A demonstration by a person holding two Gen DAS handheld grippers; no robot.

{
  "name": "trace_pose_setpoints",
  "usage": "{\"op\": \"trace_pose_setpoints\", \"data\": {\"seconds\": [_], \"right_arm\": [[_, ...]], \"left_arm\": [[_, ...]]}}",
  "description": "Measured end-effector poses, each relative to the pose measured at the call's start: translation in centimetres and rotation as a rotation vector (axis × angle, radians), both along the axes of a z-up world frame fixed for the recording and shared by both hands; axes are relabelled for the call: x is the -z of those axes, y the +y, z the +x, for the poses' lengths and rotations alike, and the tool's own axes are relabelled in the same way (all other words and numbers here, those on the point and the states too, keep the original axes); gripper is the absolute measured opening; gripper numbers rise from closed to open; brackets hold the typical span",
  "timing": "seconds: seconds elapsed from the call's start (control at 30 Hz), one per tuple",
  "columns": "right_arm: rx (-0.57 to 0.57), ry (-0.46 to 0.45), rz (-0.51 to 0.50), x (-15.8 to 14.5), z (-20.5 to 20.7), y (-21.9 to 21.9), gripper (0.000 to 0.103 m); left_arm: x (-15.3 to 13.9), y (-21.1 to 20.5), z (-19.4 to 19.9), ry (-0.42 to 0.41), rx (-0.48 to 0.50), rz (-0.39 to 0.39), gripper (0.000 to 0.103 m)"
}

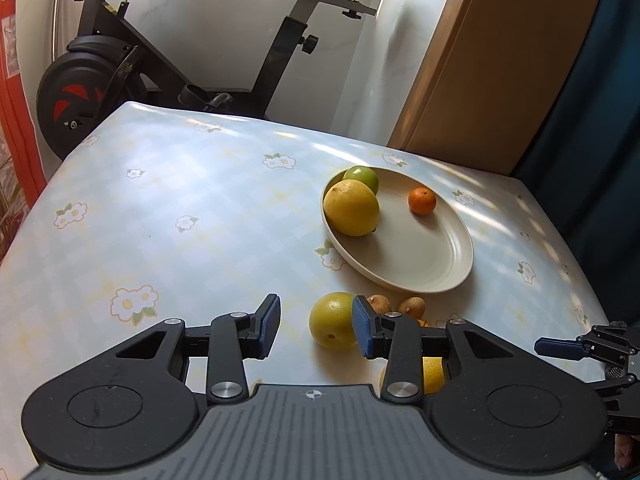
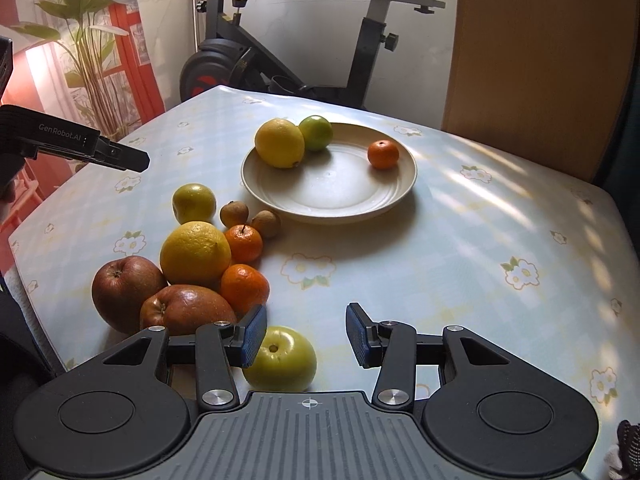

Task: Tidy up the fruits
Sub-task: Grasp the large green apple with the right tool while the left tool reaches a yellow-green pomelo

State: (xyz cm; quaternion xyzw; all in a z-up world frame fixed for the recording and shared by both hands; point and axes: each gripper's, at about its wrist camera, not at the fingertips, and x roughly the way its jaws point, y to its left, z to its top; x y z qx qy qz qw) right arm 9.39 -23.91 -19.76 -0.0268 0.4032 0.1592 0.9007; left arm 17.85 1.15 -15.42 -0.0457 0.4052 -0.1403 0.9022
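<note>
A cream plate (image 2: 344, 196) (image 1: 432, 256) holds a large yellow citrus (image 2: 279, 143), a green fruit (image 2: 317, 132) and a small tangerine (image 2: 383, 154). A heap of loose fruit lies on the table to its left: a yellow-green citrus (image 2: 194, 203) (image 1: 331, 321), two brown longans (image 2: 234, 213), a big lemon (image 2: 195, 254), two tangerines (image 2: 245, 289), two red apples (image 2: 127, 292) and a green apple (image 2: 282, 358). My left gripper (image 1: 316, 326) is open and empty, just left of the yellow-green citrus. My right gripper (image 2: 306, 334) is open and empty above the green apple.
The table (image 2: 480, 240) has a flowered blue cloth. An exercise bike (image 2: 280, 60) stands behind its far edge, a wooden panel (image 2: 532, 60) at the back right, and a plant (image 2: 88, 40) with red doors at the left.
</note>
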Motion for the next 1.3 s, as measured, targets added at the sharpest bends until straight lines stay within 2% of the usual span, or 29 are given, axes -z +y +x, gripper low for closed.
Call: {"op": "trace_pose_setpoints", "data": {"seconds": [0.33, 1.3], "right_arm": [[-0.016, 0.060, 0.032, 1.4, -0.7, 0.4, 0.041], [-0.021, 0.125, 0.099, 2.8, -0.2, 0.4, 0.043]], "left_arm": [[0.2, 0.0, 0.0, 0.007, -0.001, 0.006, 0.041], [0.5, -0.2, -0.2, 0.012, -0.001, 0.008, 0.041]]}}
